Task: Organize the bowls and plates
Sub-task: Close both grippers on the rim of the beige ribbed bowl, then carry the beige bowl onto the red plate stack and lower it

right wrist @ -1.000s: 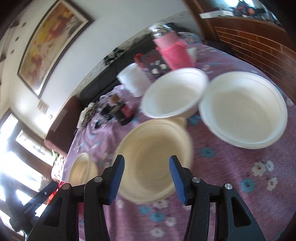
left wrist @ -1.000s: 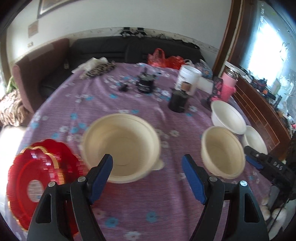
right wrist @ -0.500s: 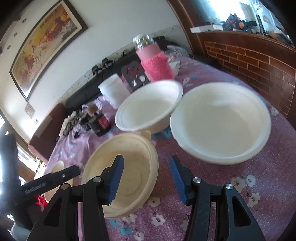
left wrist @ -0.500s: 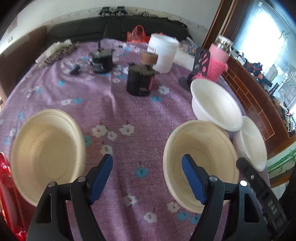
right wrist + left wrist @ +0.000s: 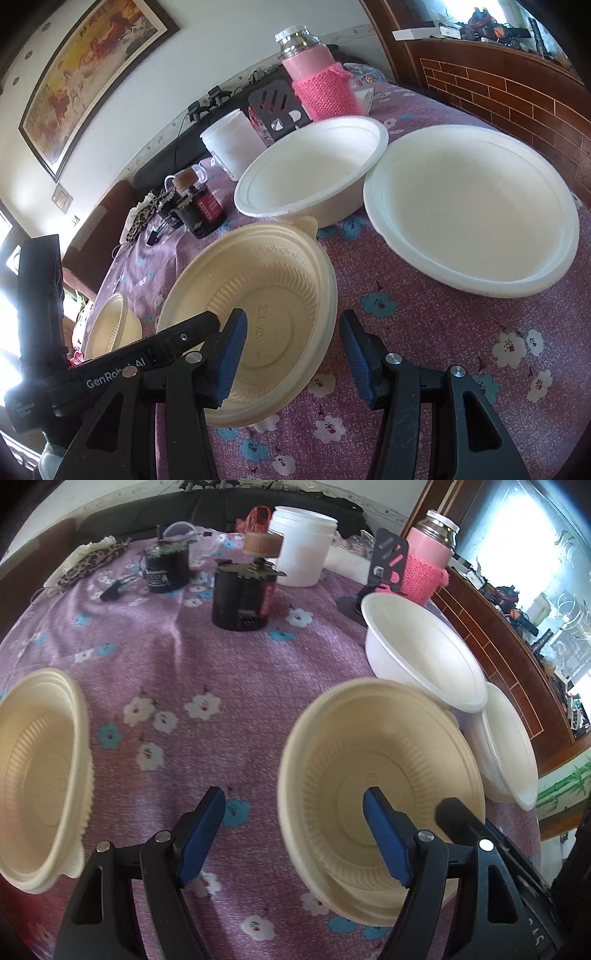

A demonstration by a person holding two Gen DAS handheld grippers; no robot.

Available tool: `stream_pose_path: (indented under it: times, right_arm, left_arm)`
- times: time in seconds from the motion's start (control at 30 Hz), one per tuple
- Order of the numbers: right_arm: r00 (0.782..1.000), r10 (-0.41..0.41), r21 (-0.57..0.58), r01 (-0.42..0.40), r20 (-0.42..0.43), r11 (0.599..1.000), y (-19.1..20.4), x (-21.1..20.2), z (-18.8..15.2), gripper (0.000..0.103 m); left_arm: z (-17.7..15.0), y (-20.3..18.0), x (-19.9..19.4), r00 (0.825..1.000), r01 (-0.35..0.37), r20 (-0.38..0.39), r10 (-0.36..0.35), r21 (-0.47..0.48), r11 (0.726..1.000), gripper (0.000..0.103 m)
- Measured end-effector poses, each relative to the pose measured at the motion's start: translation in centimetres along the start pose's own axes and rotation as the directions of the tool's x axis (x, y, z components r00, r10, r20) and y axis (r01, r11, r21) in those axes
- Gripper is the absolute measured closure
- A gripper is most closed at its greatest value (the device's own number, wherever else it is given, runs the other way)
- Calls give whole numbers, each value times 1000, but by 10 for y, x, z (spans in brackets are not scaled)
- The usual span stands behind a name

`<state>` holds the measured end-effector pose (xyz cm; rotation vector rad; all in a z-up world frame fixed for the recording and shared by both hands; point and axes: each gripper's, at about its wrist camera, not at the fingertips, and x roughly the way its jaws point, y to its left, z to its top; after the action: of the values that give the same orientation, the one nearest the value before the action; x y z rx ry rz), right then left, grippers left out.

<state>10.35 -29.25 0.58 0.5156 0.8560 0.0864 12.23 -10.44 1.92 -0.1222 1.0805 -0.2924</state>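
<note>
A cream ribbed bowl [image 5: 373,775] stands on the purple flowered tablecloth [image 5: 207,672]; it also shows in the right wrist view [image 5: 266,302]. My left gripper [image 5: 295,827] is open, its right finger inside this bowl and its left finger outside the near rim. My right gripper [image 5: 291,347] is open, straddling the same bowl's right rim. A second cream bowl [image 5: 37,775] stands at the far left, small in the right wrist view [image 5: 110,328]. Two white bowls [image 5: 314,181] [image 5: 472,206] stand behind and right, touching.
A pink-sleeved flask [image 5: 428,565], a white tub [image 5: 301,550], a dark phone stand [image 5: 388,557] and black jars [image 5: 243,594] stand at the table's far side. A brick-patterned wooden cabinet [image 5: 509,99] borders the right edge. A black sofa [image 5: 184,513] lies beyond.
My left gripper moved right and forward, from the left cream bowl to over the right one; the red plates left its view. My right gripper moved closer to the same bowl's rim.
</note>
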Motion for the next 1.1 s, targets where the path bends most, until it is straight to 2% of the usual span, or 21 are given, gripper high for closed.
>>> stream_pose_path:
  times: [0.37, 0.43, 0.5, 0.6, 0.67, 0.73, 0.9, 1.1]
  right_arm:
    - [1000, -5, 6, 5, -9, 1000, 0, 5, 0, 48]
    - [1000, -8, 0, 8, -9, 1000, 1, 6, -1, 48]
    - [1000, -4, -7, 4, -13, 1000, 3, 7, -2, 48]
    - [1000, -5, -27, 4, -13, 1000, 7, 6, -3, 60]
    - [1000, -12, -42, 11, -10, 999, 9, 6, -4, 64]
    - [999, -33, -58, 33, -2, 998, 11, 5, -5, 70]
    - [999, -39, -61, 40, 6, 997, 10, 1, -7, 74]
    - [999, -32, -72, 33, 17, 997, 13, -1, -8, 77]
  left_arm:
    - [0, -1, 6, 1000, 8, -3, -8, -8, 1000, 29]
    - [0, -3, 6, 1000, 8, -3, -8, 4, 1000, 35]
    - [-1, -5, 6, 1000, 8, -2, -8, 15, 1000, 52]
    - [-4, -9, 6, 1000, 12, -8, -12, 32, 999, 64]
    - [-5, -11, 6, 1000, 17, -9, -16, 43, 999, 69]
    - [-6, -12, 5, 1000, 9, -3, -9, 48, 999, 69]
    - [-8, -9, 2, 1000, 12, -2, -12, 43, 999, 78]
    - [-13, -7, -12, 999, 22, 27, -23, 45, 999, 78]
